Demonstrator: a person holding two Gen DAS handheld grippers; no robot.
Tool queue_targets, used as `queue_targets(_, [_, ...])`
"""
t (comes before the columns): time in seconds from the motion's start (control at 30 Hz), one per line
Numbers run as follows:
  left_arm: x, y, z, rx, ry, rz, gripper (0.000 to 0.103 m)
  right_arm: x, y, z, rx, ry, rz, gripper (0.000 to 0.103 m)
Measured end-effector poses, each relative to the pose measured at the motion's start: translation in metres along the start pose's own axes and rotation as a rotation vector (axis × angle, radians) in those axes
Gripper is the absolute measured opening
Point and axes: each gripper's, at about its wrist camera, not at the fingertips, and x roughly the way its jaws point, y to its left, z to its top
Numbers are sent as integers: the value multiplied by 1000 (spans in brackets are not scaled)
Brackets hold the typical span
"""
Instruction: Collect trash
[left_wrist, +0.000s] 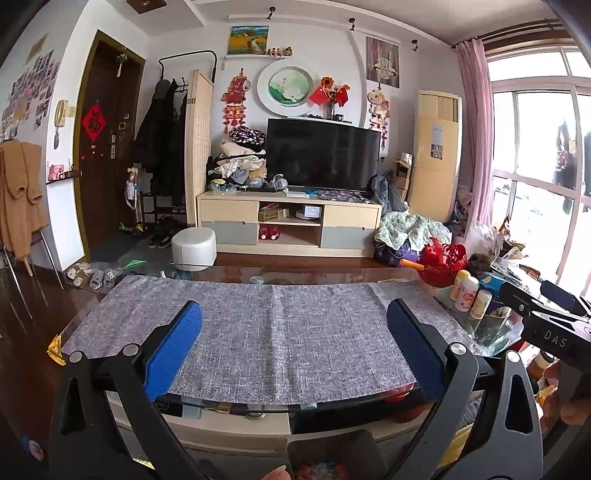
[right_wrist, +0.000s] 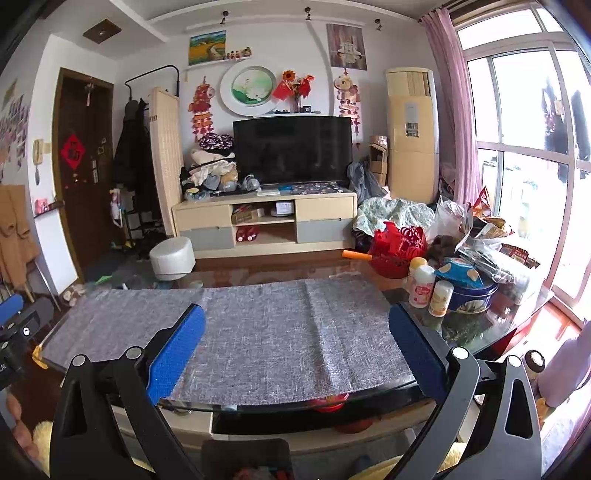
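My left gripper (left_wrist: 294, 306) is open above the near edge of a grey cloth (left_wrist: 273, 332) on a glass coffee table (left_wrist: 236, 406), with nothing between its blue pads. My right gripper (right_wrist: 295, 310) is likewise open and empty over the same cloth (right_wrist: 258, 347). The cloth itself is bare. Crumpled plastic bags and snack wrappers (right_wrist: 480, 236) are heaped at the table's right end. Below each gripper, a dark bin (left_wrist: 325, 454) (right_wrist: 247, 458) with colourful scraps inside stands in front of the table. The right gripper's black body (left_wrist: 546, 317) shows at the left wrist view's right edge.
A red cut-out basket (right_wrist: 399, 247), small white bottles (right_wrist: 421, 284) and a blue tin (right_wrist: 472, 295) crowd the table's right side. A yellow piece (left_wrist: 55, 349) sits on the left corner. Beyond are a white stool (left_wrist: 194, 247) and a TV cabinet (left_wrist: 288, 225).
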Motion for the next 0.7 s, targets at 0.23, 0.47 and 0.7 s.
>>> queue_targets(0.23, [-1, -1, 0, -1, -1, 2, 95, 1, -1, 0, 2, 2, 0, 100])
queue_targets(0.47, [-3, -1, 0, -3, -2, 1, 95, 0, -1, -1, 5, 1, 0, 100])
queue_targets(0.7, [-6, -2, 4, -6, -2, 1, 95, -2, 3, -2, 9, 5, -1, 100])
